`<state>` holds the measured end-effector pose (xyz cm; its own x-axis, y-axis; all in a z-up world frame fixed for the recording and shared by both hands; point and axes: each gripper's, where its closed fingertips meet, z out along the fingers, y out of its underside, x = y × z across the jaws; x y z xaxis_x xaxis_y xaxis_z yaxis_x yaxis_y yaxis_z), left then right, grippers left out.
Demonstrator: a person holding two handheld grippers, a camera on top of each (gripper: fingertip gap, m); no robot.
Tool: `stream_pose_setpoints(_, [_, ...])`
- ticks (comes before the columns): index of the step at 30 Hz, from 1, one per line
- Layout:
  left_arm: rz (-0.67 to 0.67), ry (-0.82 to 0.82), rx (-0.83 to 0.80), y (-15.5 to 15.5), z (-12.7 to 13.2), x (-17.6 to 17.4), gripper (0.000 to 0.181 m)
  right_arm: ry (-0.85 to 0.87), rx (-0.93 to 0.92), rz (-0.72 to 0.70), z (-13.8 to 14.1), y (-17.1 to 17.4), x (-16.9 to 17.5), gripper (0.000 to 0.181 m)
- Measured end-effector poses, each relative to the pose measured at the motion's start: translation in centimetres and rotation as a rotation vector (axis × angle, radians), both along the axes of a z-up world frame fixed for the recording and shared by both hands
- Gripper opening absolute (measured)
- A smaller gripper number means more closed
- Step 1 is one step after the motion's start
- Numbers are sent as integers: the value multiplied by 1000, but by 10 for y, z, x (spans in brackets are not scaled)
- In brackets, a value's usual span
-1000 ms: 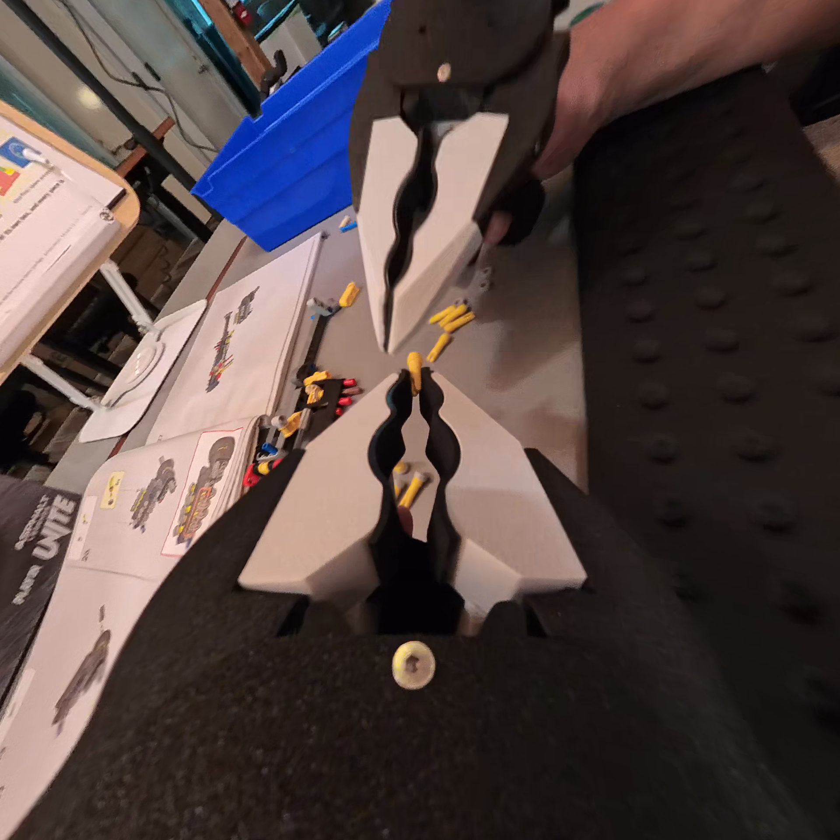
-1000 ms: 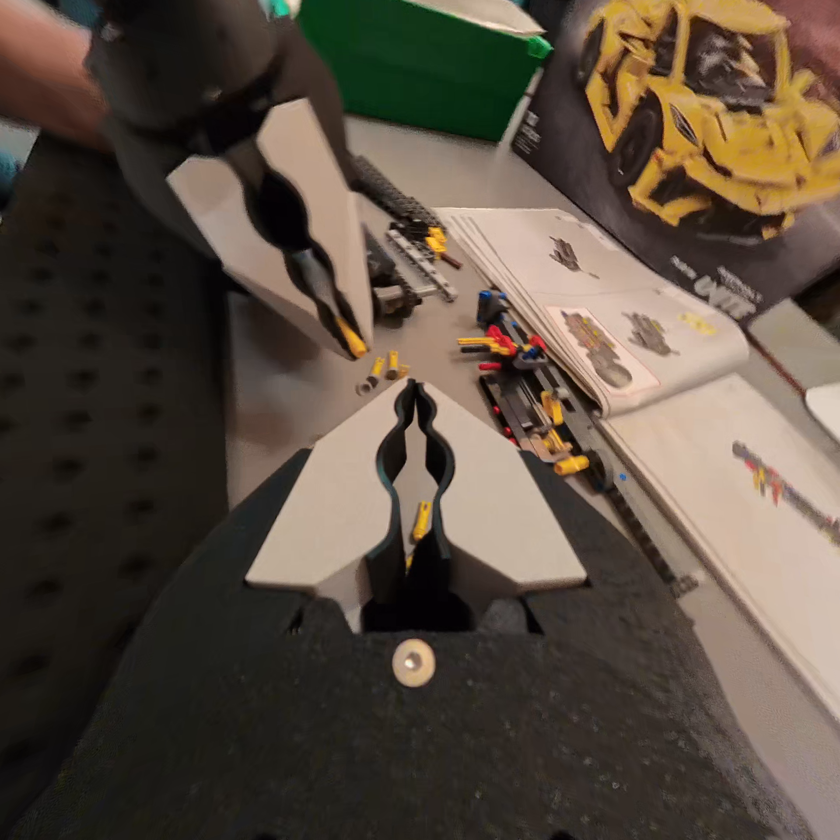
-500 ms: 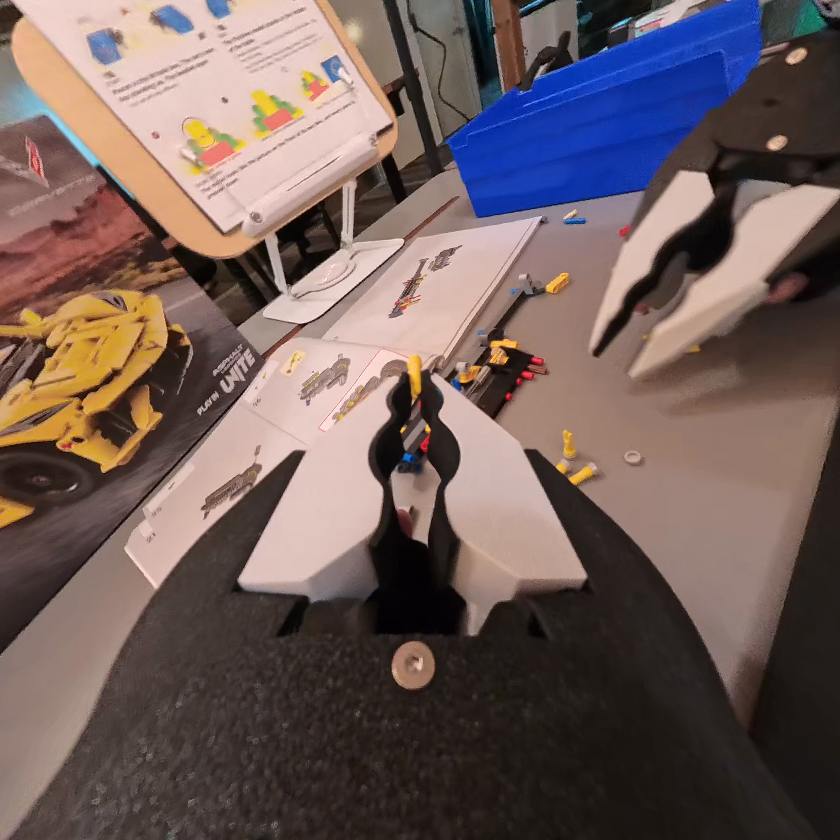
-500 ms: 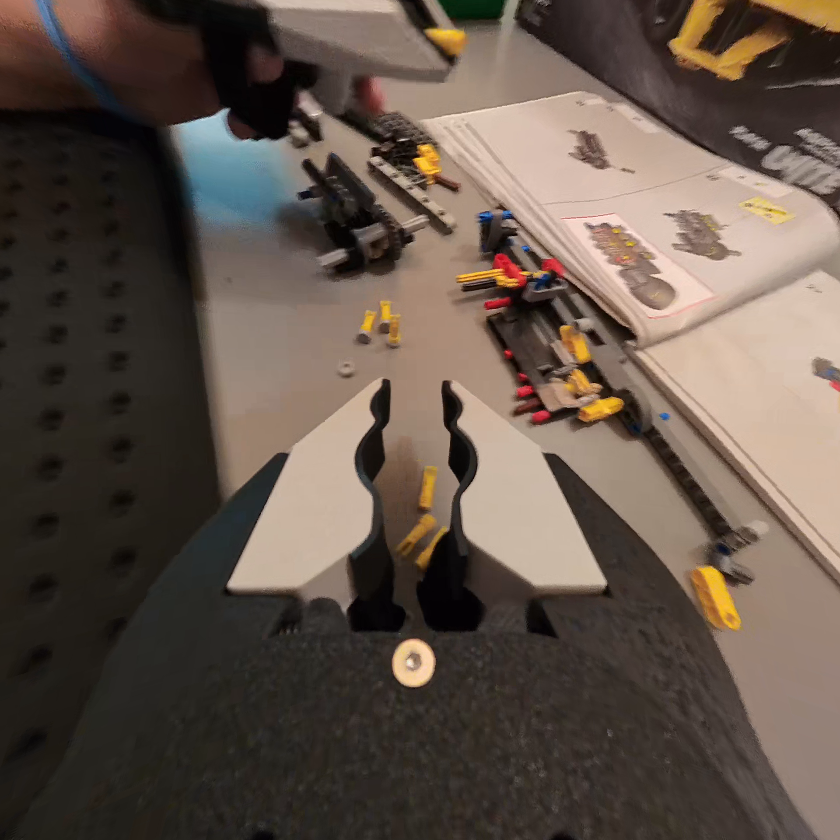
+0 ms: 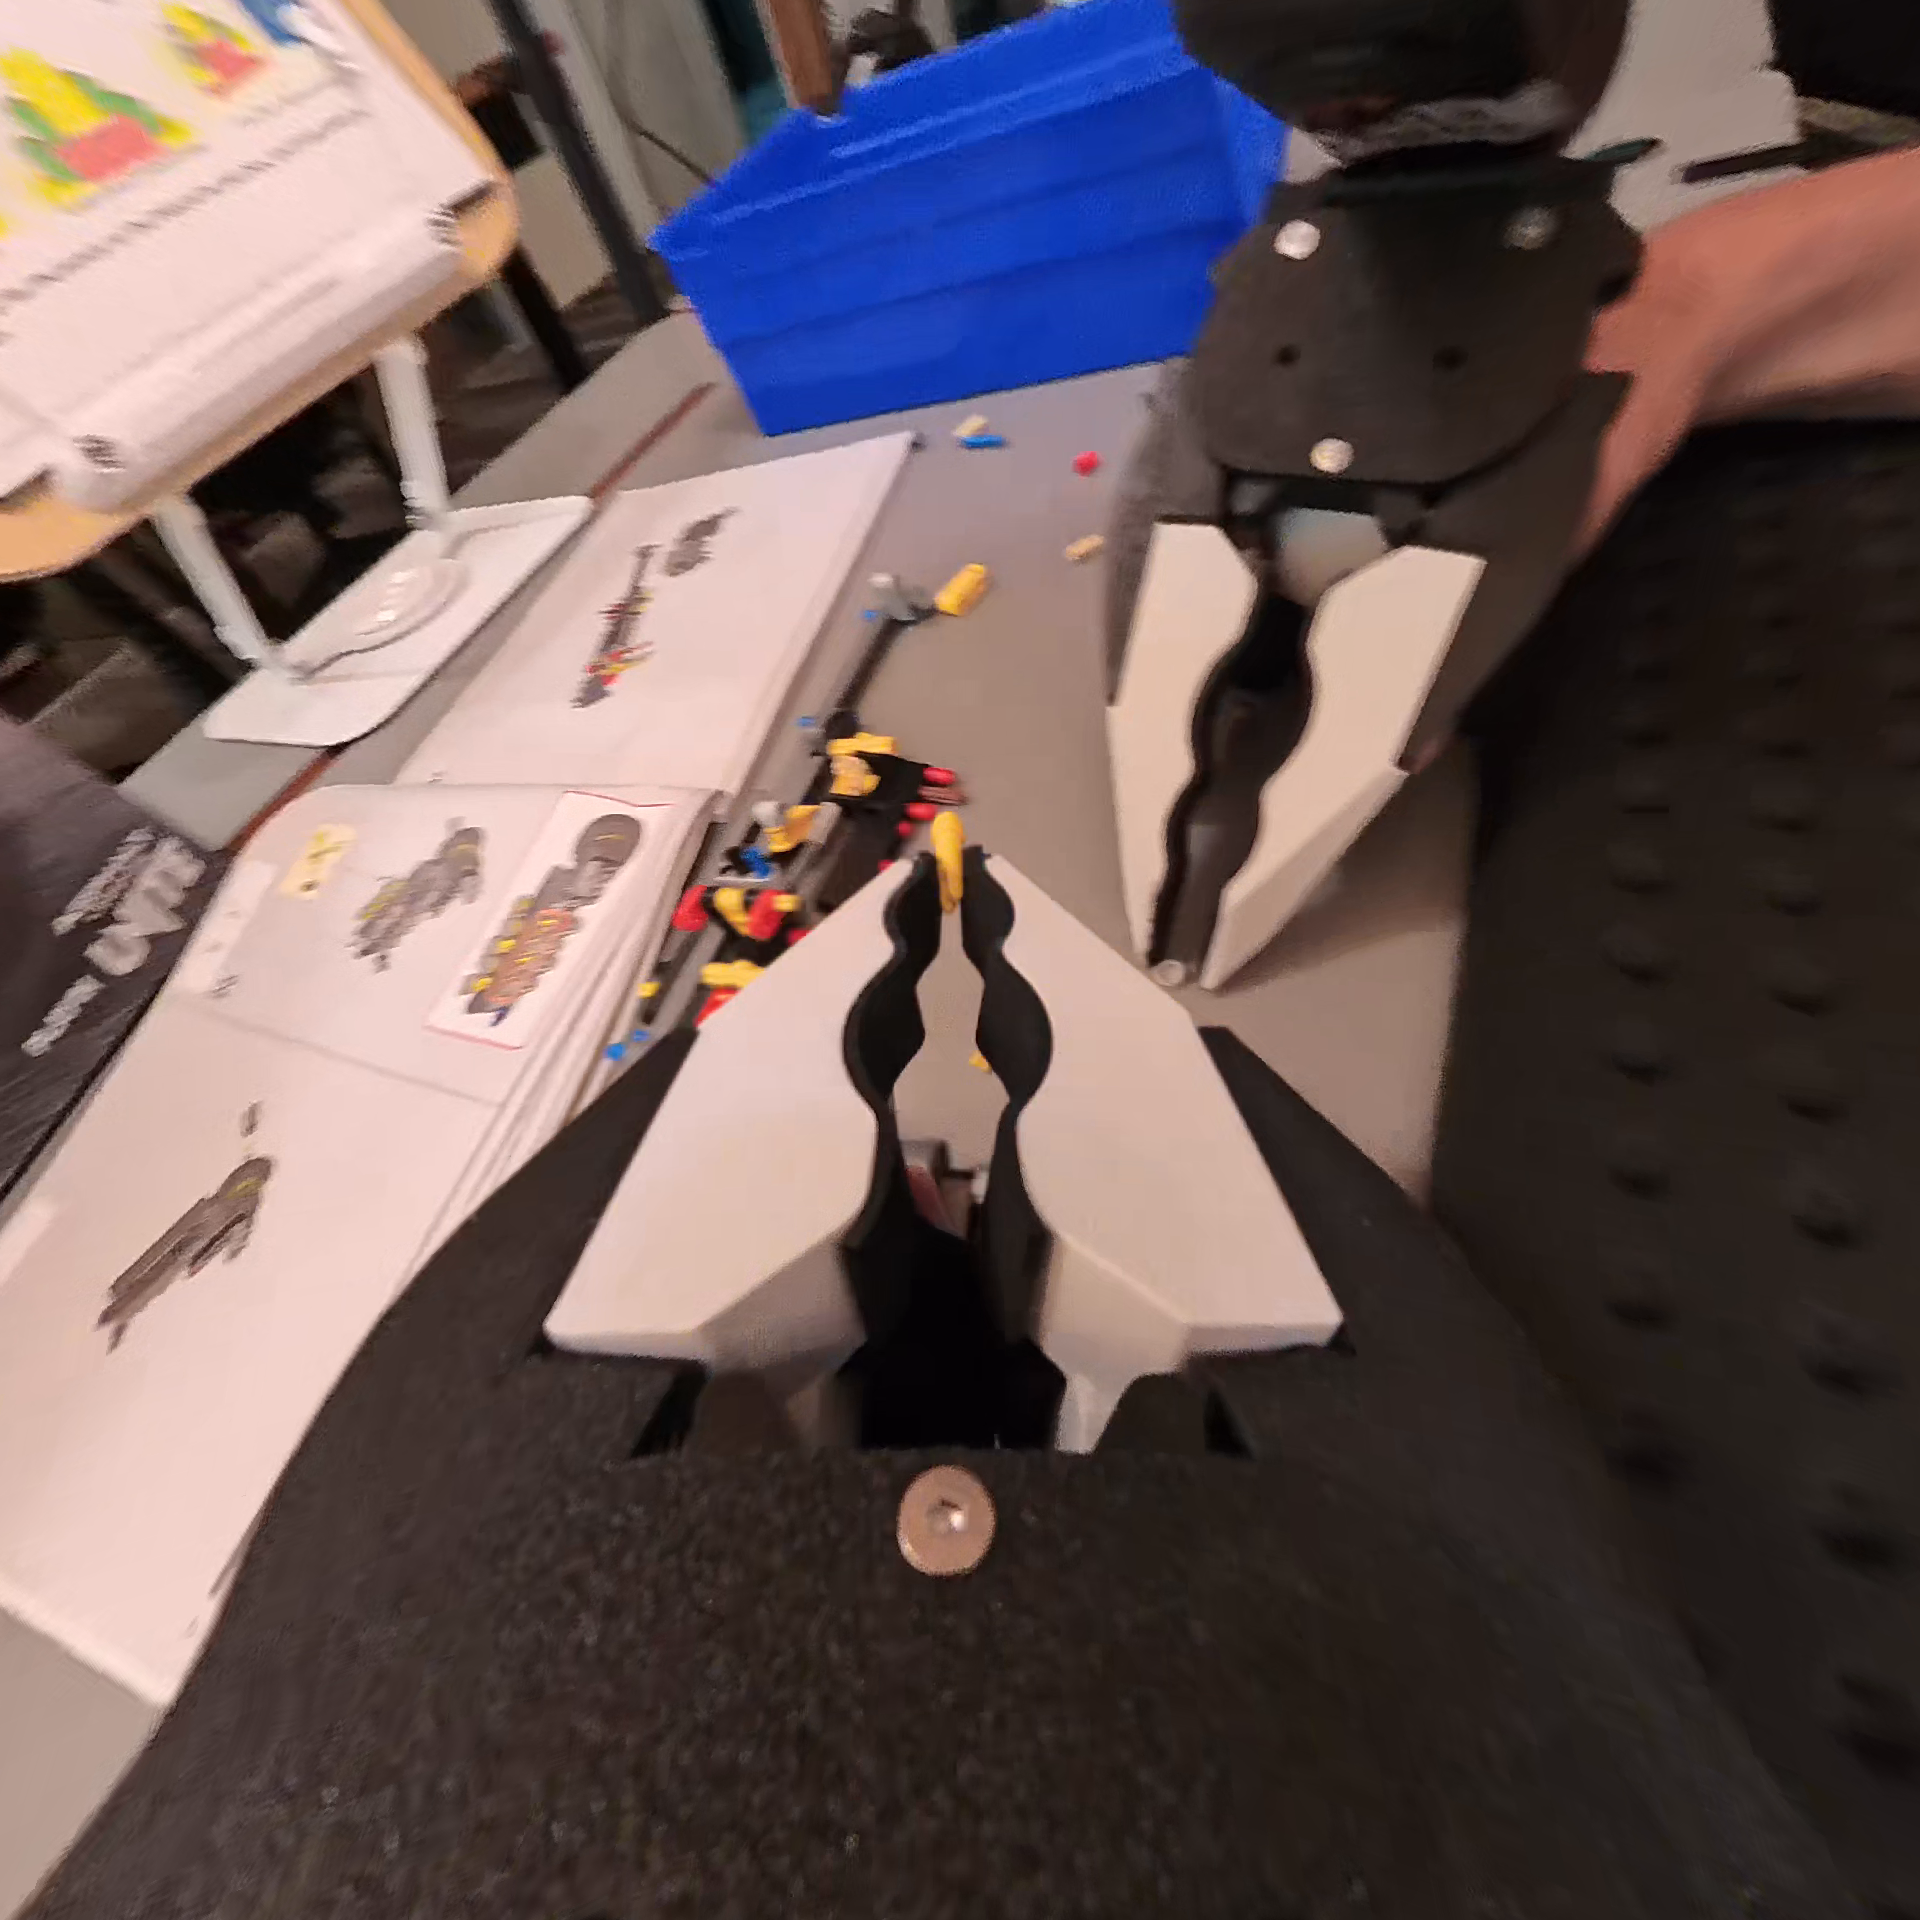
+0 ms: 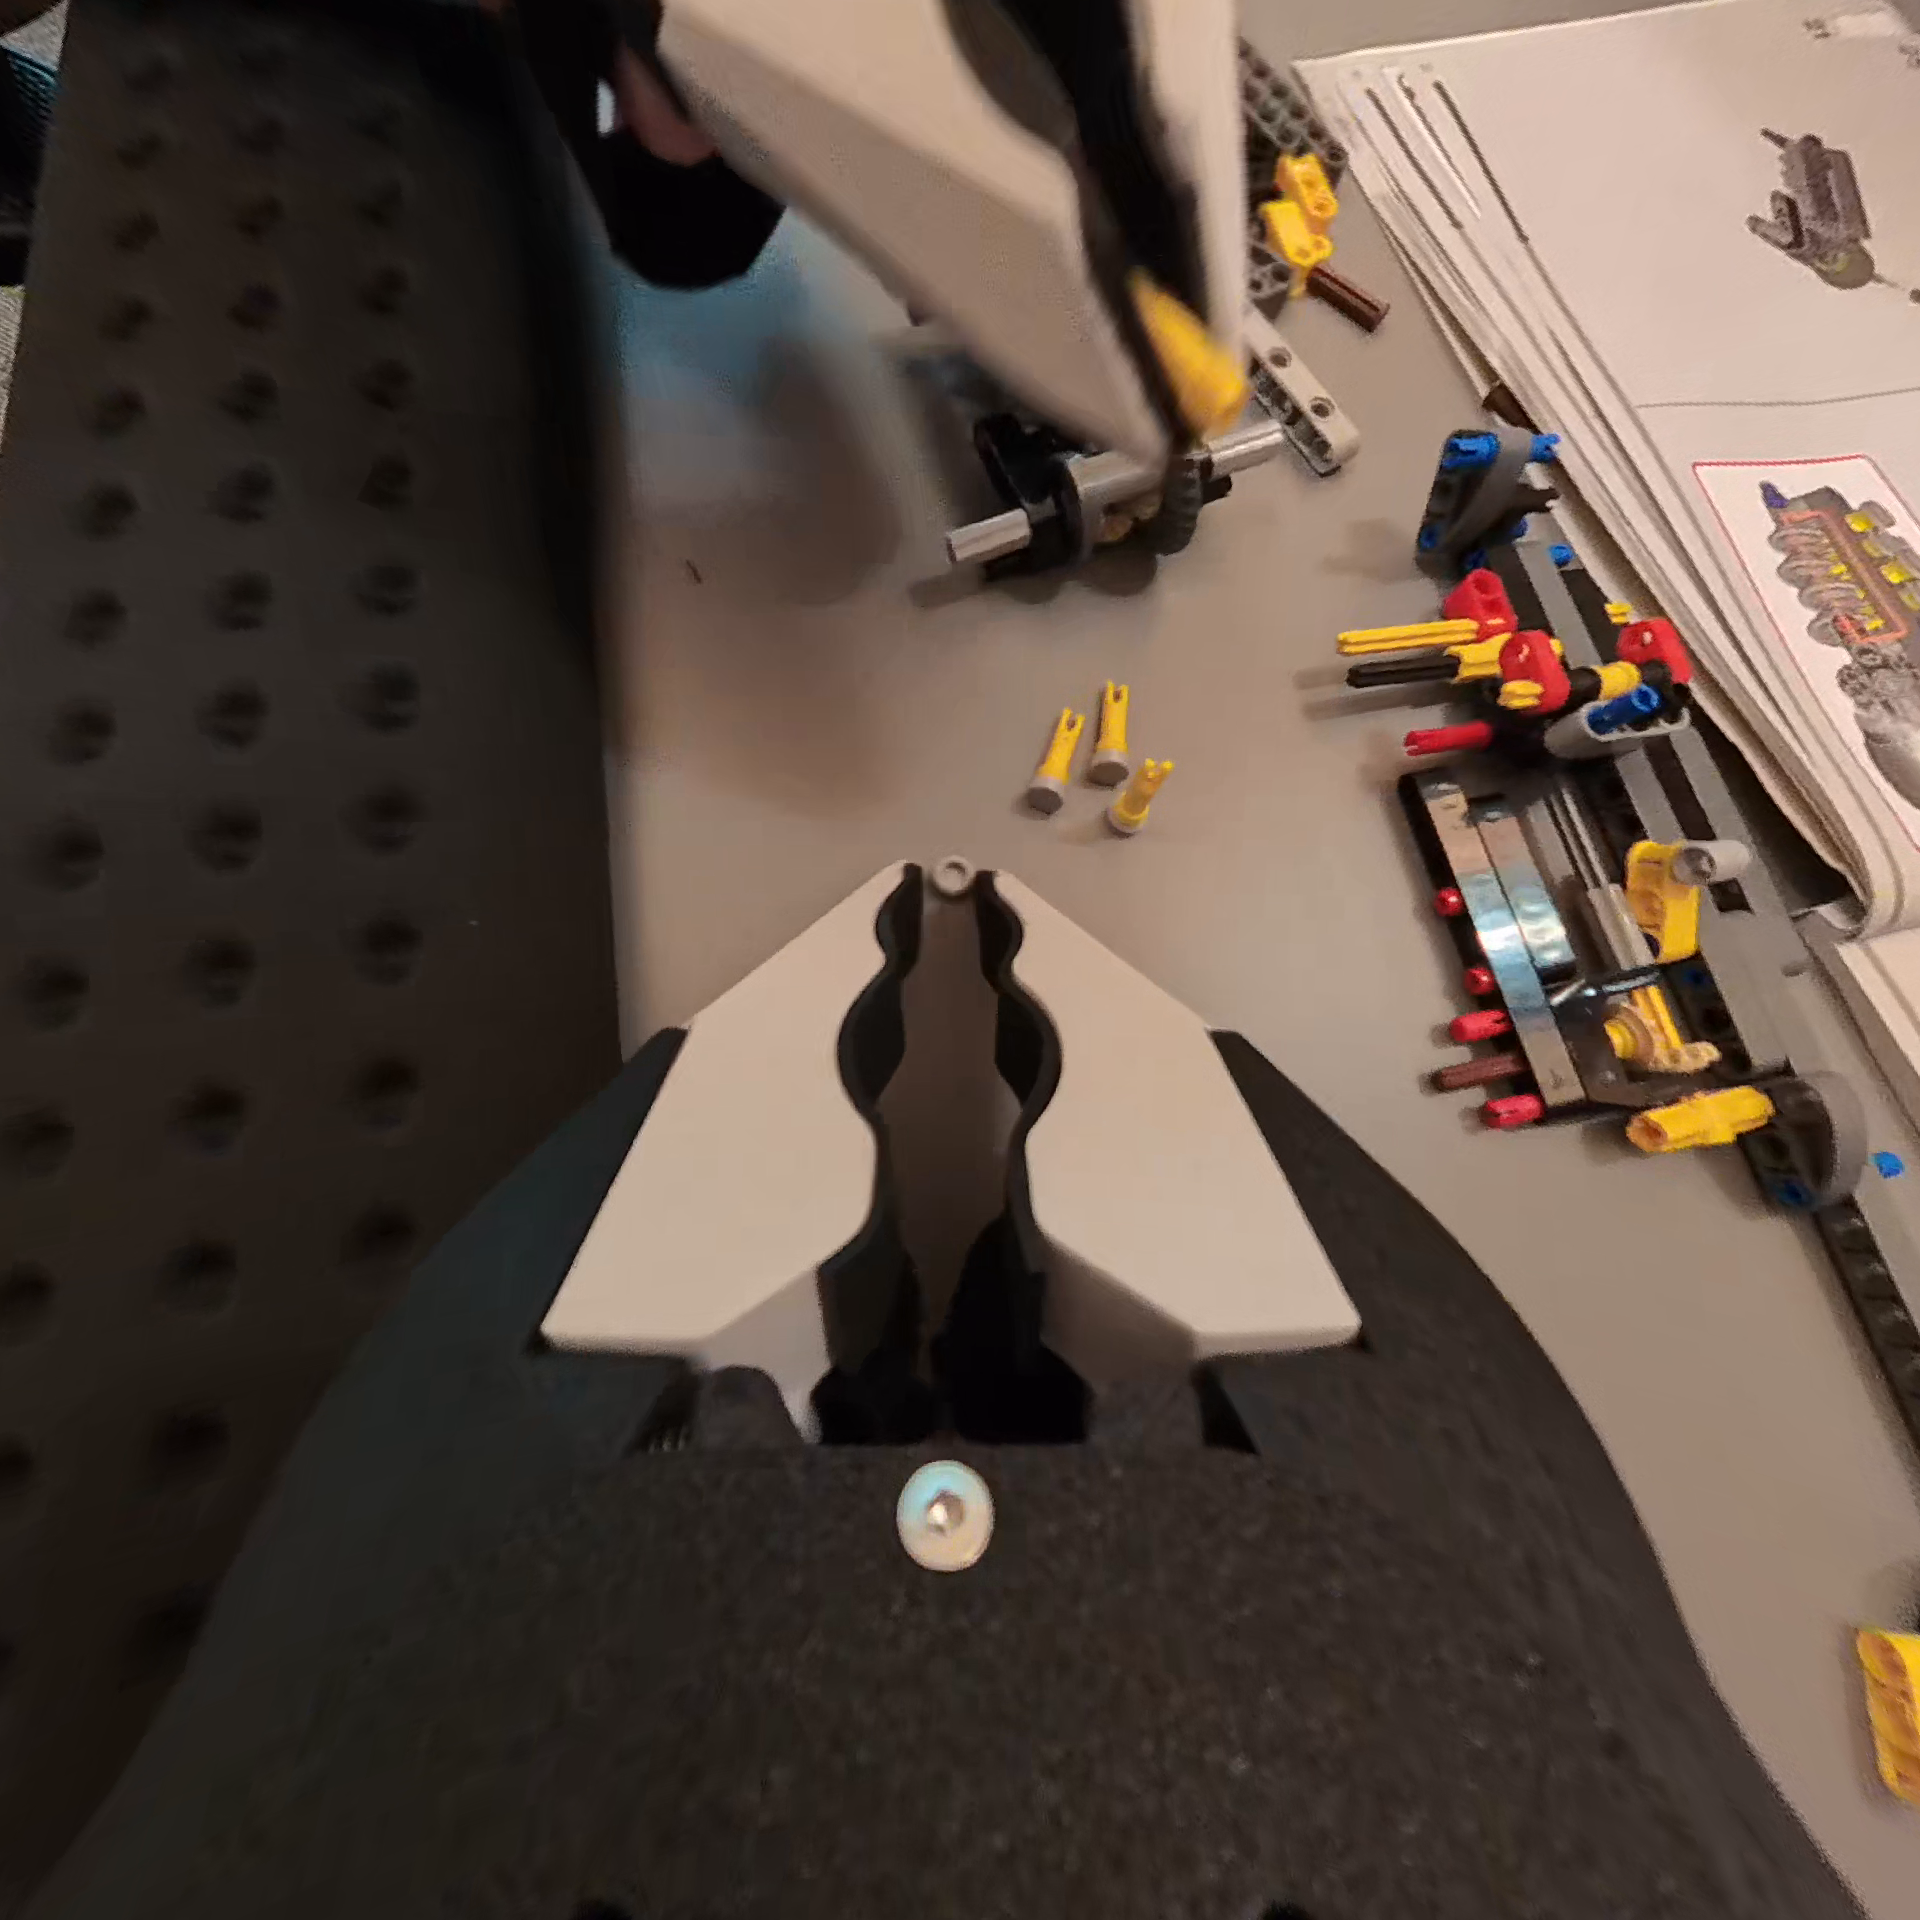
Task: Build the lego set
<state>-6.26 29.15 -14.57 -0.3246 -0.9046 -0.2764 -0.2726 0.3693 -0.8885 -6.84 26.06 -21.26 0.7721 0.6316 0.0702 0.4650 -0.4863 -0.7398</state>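
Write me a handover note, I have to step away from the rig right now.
Left gripper: shut on a yellow pin, held above the table.
Right gripper: fingers down at a small grey ring on the table; grip unclear.
Three yellow pins lie loose near the axle assembly; the long frame is part-built.
Left: probably fit ring to pin, then keep building.

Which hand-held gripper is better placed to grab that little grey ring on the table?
Right hand-held gripper: its tips already flank the grey ring on the table. The left hand-held gripper is shut on a yellow peg.
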Motion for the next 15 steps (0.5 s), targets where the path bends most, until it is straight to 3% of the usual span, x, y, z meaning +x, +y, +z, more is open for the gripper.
stream_pose_setpoints(4, [-102,65,120,-21,-19,-8,3,-13,1,-10,1,1,3,6])
stream_pose_setpoints(7, [-129,124,228,-26,-36,-12,2,10,150,-19,27,4,5,6])
stream_pose_setpoints(9, [-133,98,252,-28,-33,-10,2,2,229,-8,39,3,6,6])
stream_pose_setpoints(15, [-145,73,242,-32,-30,-8,2,253,315,23,78,-3,-11,5])
